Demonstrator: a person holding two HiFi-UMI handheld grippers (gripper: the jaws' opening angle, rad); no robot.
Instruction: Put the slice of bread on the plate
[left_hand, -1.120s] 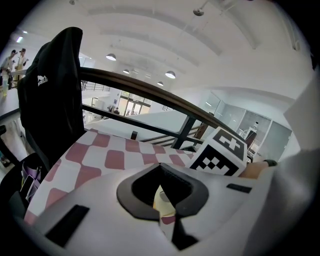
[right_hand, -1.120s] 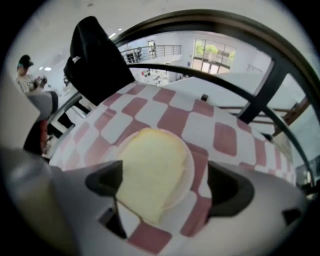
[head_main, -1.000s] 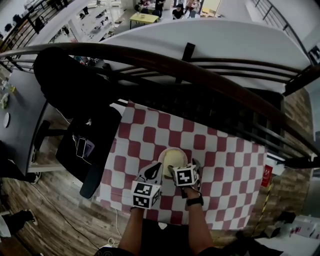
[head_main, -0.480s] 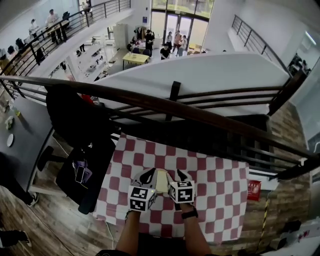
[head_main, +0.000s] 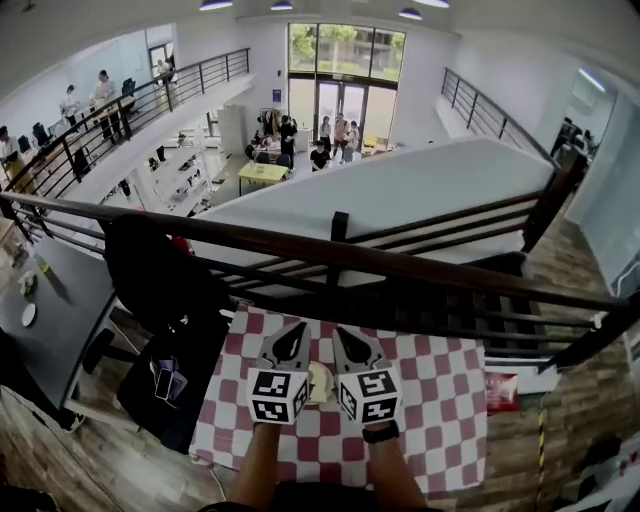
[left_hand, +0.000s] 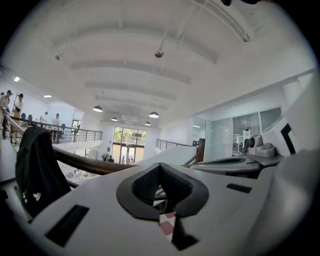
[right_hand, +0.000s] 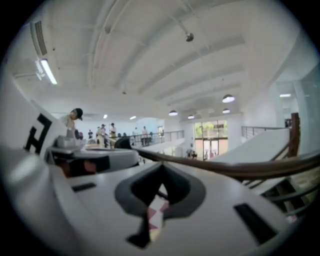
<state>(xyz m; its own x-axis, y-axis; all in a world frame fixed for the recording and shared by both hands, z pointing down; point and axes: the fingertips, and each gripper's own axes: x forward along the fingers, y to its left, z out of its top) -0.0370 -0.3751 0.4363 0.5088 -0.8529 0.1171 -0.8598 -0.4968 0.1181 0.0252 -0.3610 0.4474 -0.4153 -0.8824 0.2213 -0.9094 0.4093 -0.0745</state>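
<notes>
The left forearm (head_main: 260, 465) and right forearm (head_main: 392, 472) reach forward side by side, carrying the grippers nearly level. The left gripper (head_main: 291, 343) has its jaws together, tips touching, with nothing between its fingers. The right gripper (head_main: 350, 350), just beside it, is closing right up, its fingertips meeting on nothing.

Two grippers: left gripper (head_main: 292, 342), right gripper (head_main: 350, 348); two arms (head_main: 262, 465); one red-and-white checked cloth (head_main: 440, 400); one plate (head_main: 319, 384), partly hidden; one black coat (head_main: 160, 275); one long brown rail (head_main: 420, 265); one little red thing (head_main: 500, 390); many people (head_main: 325, 150) far off
</notes>
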